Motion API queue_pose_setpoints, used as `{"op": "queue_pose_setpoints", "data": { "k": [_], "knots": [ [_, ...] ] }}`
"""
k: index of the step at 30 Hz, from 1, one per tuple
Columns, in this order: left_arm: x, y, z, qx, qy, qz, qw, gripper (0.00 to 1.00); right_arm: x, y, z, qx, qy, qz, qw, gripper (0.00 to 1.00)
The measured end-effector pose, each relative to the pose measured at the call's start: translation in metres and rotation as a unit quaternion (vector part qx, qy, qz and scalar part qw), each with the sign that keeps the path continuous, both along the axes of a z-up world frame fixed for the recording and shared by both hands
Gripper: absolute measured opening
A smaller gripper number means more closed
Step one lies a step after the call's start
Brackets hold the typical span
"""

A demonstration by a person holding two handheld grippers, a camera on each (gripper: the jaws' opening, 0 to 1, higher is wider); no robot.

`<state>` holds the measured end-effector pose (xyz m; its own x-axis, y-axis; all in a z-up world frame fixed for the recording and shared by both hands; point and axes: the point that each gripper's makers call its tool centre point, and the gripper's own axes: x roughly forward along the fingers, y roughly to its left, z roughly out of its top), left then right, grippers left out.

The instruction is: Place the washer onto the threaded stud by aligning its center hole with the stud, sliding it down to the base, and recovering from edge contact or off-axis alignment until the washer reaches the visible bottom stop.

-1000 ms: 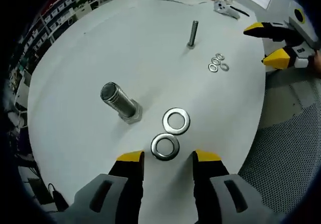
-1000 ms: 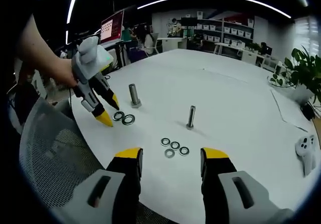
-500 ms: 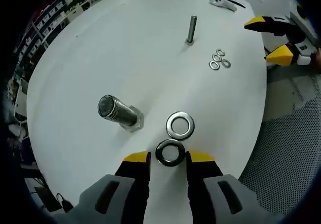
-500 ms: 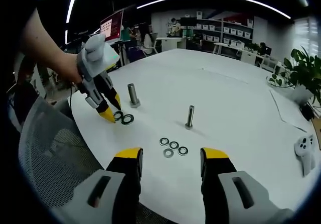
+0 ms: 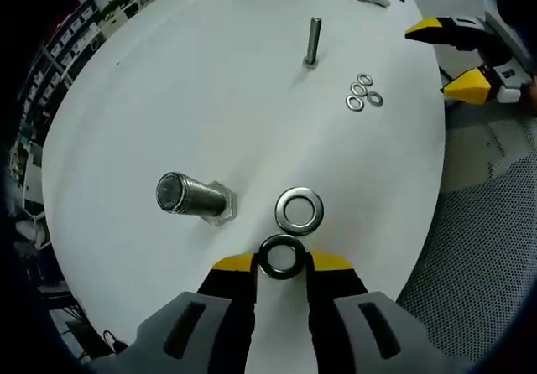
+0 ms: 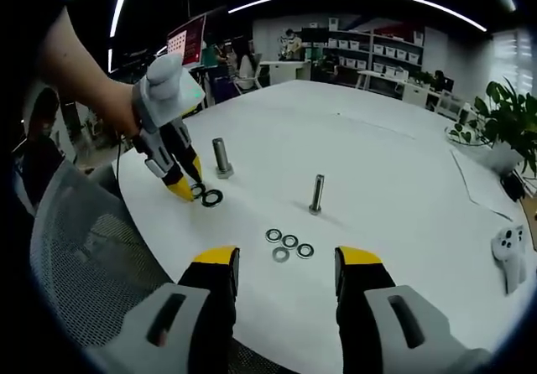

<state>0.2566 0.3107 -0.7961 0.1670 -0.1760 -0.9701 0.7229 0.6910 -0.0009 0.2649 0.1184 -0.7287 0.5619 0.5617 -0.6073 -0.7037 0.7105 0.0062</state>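
Your left gripper has its fingers clamped on a washer at the surface's near edge, beside the big stud, ready to lift and centre it. Your right gripper waits apart-fingered by the small washers.

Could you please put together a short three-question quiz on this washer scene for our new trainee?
1. True or false: the left gripper has its jaws closed around a large washer.
2. How many small washers lie near the thin stud?
3. The second large washer is: A) on the thick stud, B) flat on the table, C) in the right gripper.

Key: 1 true; 2 four; 3 B.
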Motion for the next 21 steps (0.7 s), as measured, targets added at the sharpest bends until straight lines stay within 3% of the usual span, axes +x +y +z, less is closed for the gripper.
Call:
{"op": "queue_pose_setpoints", "data": {
  "k": [9,21],
  "knots": [
    [0.0008,-0.0014,-0.0023,0.046,0.045,-0.001,0.9979,0.21,-0.0005,0.0015,-0.0003,-0.002,-0.002,0.004,1.0,0.48],
    [0.0006,0.0003,-0.003,0.049,0.053,0.009,0.9974,0.2,-0.0003,0.0008,0.0013,-0.001,-0.003,0.002,1.0,0.48]
  ]
}}
